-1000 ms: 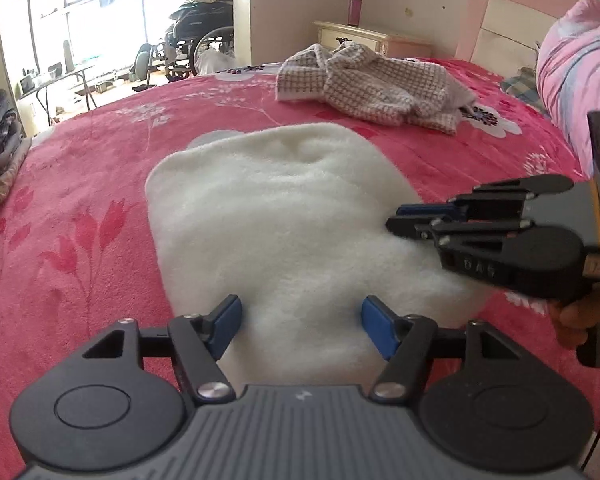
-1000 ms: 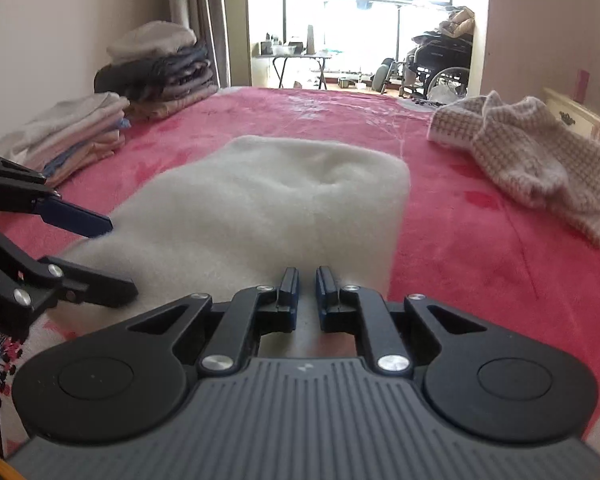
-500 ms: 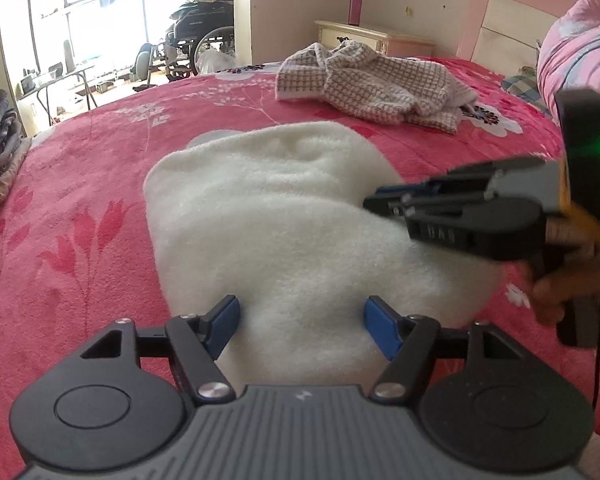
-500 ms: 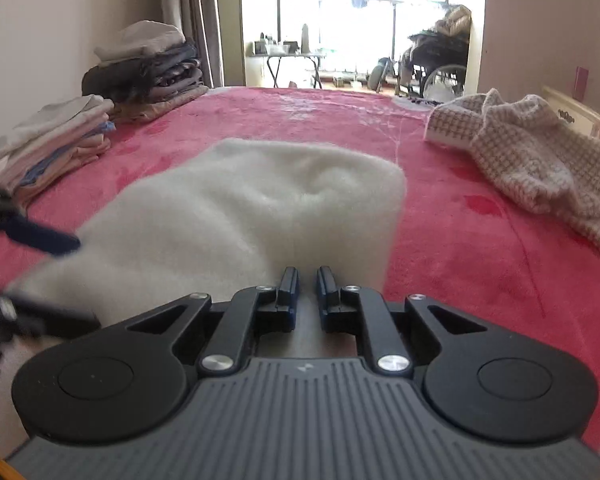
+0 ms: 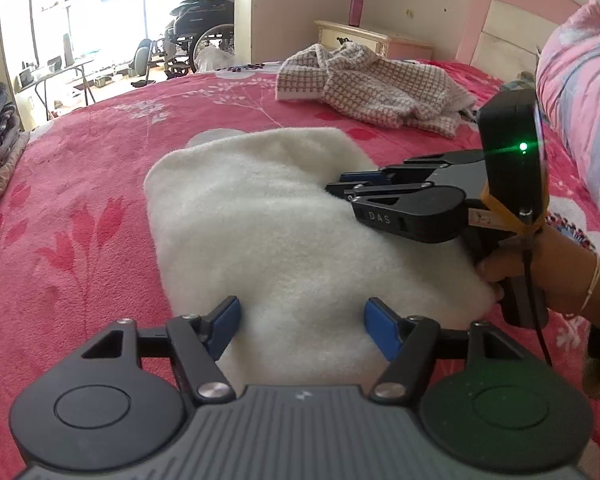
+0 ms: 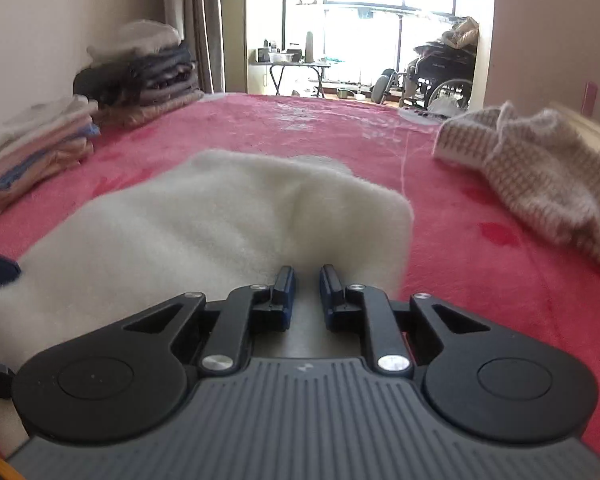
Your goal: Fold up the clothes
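The white fleece (image 5: 284, 232) lies flat mid-bed (image 5: 80, 184): soft, light, limp, best pinched at an edge or corner. The left gripper (image 5: 302, 314) stands wide at its near edge; the right gripper (image 6: 307, 280), jaws narrow and opening, holds nothing.
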Action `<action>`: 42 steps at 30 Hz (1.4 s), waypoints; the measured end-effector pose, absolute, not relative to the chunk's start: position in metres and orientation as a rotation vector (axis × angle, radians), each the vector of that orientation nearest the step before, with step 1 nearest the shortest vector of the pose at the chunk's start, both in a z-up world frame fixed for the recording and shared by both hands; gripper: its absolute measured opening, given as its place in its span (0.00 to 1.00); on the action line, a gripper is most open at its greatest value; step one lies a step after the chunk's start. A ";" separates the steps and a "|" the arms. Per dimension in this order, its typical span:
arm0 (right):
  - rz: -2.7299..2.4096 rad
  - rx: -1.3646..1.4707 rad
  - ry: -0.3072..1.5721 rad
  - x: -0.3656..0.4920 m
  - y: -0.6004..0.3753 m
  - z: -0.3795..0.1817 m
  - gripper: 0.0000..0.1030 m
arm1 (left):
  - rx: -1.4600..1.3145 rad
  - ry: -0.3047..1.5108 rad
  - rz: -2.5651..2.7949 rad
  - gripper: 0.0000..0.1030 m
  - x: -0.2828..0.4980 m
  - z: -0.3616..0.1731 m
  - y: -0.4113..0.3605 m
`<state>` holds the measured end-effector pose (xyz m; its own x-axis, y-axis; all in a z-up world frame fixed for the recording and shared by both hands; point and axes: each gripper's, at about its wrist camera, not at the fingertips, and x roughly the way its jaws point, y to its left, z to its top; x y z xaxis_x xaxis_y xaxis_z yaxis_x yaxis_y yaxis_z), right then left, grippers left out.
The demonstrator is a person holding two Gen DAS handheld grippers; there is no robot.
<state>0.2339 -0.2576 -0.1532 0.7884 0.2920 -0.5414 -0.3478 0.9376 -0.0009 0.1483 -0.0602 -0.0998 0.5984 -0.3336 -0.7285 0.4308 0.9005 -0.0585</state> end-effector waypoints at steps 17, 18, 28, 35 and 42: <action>0.353 -0.046 0.568 0.234 -0.263 -0.156 0.13 | 0.097 0.778 -0.398 0.65 0.196 -0.115 -0.069; 0.352 -0.043 0.567 0.234 -0.264 -0.156 0.13 | 0.100 0.763 -0.395 0.65 0.194 -0.116 -0.070; 0.352 -0.036 0.561 0.233 -0.264 -0.156 0.13 | 0.094 0.773 -0.374 0.65 0.193 -0.115 -0.070; 0.349 -0.035 0.559 0.233 -0.264 -0.156 0.13 | 0.101 0.772 -0.371 0.65 0.192 -0.116 -0.071; 0.347 -0.035 0.557 0.232 -0.263 -0.157 0.13 | 0.104 0.768 -0.370 0.65 0.191 -0.117 -0.071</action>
<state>0.2321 -0.2631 -0.1568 0.7926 0.3128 -0.5233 -0.3318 0.9414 0.0601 0.1910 -0.0708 -0.1167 0.6584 -0.2887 -0.6950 0.3639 0.9305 -0.0418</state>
